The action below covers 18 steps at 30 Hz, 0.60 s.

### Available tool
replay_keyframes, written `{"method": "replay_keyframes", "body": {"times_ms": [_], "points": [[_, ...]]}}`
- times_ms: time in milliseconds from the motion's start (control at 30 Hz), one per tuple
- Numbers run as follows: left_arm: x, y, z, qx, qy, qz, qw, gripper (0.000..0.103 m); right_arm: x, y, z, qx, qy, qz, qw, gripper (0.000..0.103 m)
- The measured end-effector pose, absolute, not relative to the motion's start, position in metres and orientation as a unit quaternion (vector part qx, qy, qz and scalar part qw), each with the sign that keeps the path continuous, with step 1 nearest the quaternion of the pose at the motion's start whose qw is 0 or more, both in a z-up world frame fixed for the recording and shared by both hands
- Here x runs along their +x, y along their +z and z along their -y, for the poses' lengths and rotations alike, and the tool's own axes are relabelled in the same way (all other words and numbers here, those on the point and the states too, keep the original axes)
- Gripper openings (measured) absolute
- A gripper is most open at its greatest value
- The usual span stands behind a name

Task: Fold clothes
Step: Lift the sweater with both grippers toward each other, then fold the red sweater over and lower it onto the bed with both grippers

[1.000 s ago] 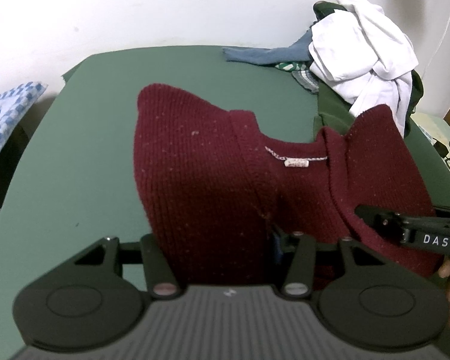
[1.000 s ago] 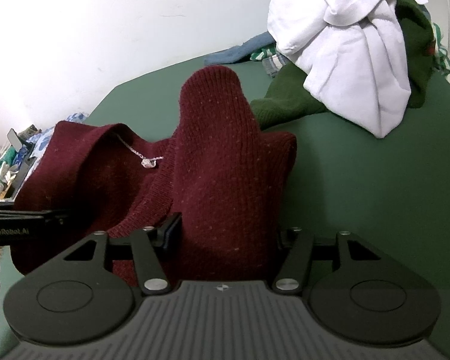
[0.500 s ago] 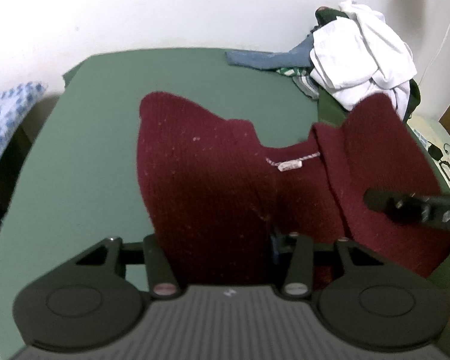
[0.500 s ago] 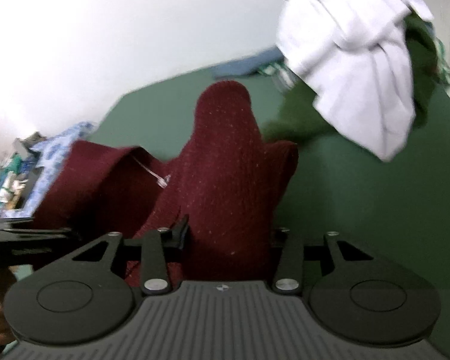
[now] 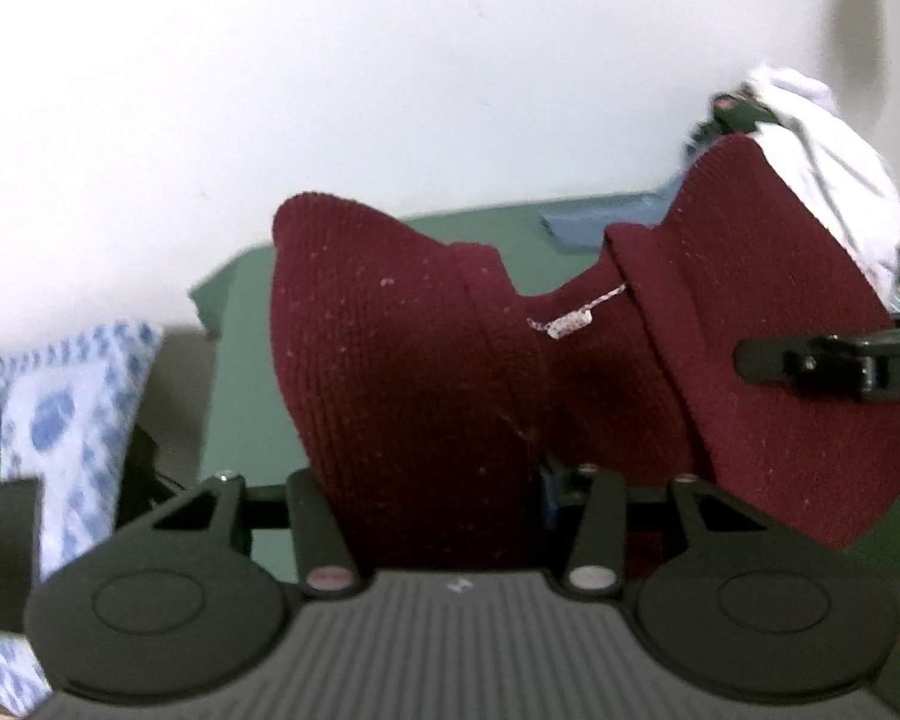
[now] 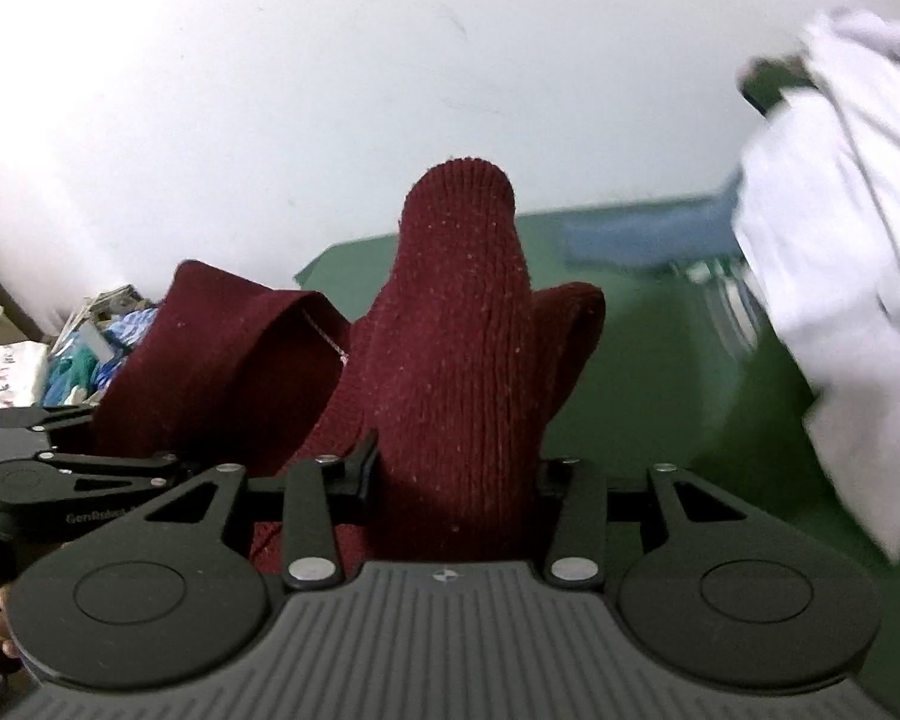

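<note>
Black left gripper [image 5: 426,480] (2 silver screws), ribbed grey base, round pivot discs.

A home: laundry pile [image 6: 840,276], cluttered corner [image 6: 60,348].

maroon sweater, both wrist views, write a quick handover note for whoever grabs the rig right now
Left tongs: shut on the maroon sweater, gripping one shoulder side.
Right tongs: shut on the same sweater, other shoulder side.
The sweater hangs between the two, held up above the green table, with the neck label showing between the grips.
The pile with the white garment sits at the table's far right, with a blue garment beside it, all unfolded.
Done: sweater picked up by both shoulders.
Left: lay it flat, fold it, then work through the pile.
</note>
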<state>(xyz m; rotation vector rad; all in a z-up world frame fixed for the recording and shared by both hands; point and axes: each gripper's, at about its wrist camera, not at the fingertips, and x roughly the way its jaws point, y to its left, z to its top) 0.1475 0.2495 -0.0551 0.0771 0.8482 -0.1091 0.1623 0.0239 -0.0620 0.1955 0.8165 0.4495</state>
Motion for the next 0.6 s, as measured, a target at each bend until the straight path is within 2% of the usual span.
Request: {"method": "replay_keyframes", "body": {"times_ms": [300,600], "points": [[0.227,-0.057,-0.289,0.046,-0.006,-0.379,0.924,0.048,0.242,-0.062,-0.071,0.113,0.204,-0.365,0.901,0.045],[0.282,-0.099,-0.301,0.054,0.006,-0.367,0.929,0.050,0.292,-0.107,-0.090,0.118,0.180,-0.337,0.917,0.045]]}}
